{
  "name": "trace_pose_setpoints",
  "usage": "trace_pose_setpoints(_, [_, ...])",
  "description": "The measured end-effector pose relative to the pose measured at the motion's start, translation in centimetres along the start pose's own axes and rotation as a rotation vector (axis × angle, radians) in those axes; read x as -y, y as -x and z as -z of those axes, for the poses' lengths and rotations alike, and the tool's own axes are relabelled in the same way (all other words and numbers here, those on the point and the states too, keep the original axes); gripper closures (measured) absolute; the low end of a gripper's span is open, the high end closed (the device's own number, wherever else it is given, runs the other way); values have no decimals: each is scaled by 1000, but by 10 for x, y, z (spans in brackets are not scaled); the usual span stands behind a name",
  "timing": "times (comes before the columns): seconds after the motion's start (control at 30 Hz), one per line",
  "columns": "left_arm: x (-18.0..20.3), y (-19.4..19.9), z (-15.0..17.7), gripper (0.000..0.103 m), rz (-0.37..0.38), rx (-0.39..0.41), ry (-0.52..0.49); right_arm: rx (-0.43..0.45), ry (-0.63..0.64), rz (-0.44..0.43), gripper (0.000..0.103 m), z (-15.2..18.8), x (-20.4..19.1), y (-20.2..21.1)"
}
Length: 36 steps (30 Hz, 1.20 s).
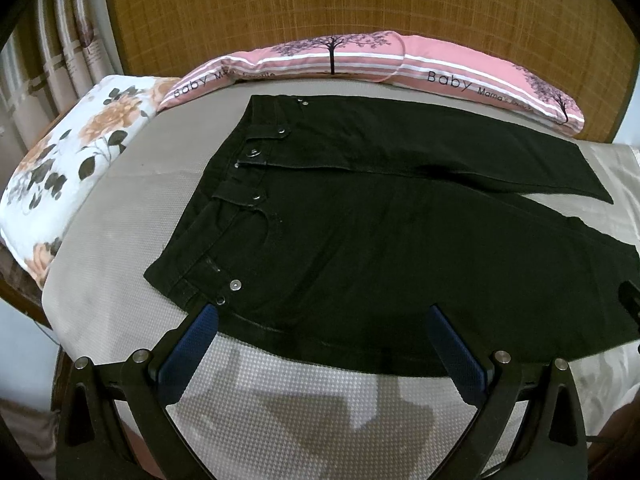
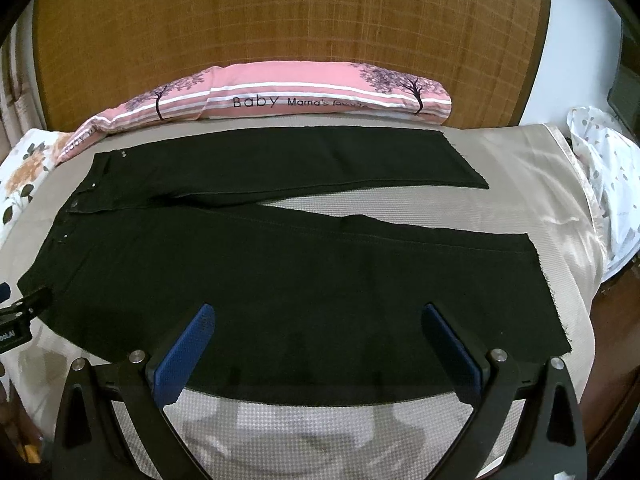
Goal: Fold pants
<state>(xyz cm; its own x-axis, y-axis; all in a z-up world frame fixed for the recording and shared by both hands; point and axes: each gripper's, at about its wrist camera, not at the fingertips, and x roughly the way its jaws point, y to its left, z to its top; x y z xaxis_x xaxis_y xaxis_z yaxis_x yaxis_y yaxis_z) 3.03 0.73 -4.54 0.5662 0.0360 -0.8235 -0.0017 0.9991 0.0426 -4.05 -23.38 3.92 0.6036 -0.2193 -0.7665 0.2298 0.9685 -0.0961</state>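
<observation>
Black pants (image 2: 280,272) lie flat, legs apart, seemingly unfolded.

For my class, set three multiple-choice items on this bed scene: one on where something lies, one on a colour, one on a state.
1. Where does the long pink striped pillow lie?
A. beyond the trousers, against the woven headboard
B. on top of the trousers
C. on the floor

2. What colour are the denim trousers spread on the beige bed cover?
A. pink
B. black
C. white

3. How do the jaws of the left gripper and the right gripper stand?
A. both shut on cloth
B. one open, one shut
C. both open, holding nothing

Answers: 1 A, the pillow sits past the far leg, at the headboard. 2 B, the cloth is black throughout. 3 C, a wide gap shows between each pair of blue pads.
</observation>
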Motion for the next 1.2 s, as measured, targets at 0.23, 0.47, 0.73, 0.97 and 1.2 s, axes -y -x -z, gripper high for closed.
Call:
trace_pose_setpoints(0.23, [0, -2, -2, 0, -5, 2, -2, -17, 8, 12, 1, 0, 2, -6])
trace_pose_setpoints(0.47, [-5, -7, -10, 0, -13, 8, 0, -18, 9, 10, 1, 0, 4, -7])
trace_pose_setpoints(0.73, [-22, -16, -32, 0, -11, 43, 1, -5, 7, -24, 1, -10, 0, -16])
trace_pose_setpoints(0.97, [-47, -29, -64, 1, -1, 82, 16, 60, 0, -61, 1, -32, -10, -26])
trace_pose_setpoints(1.2, [-80, -53, -114, 20, 89, 100, 20, 19, -10, -123, 1, -50, -22, -55])
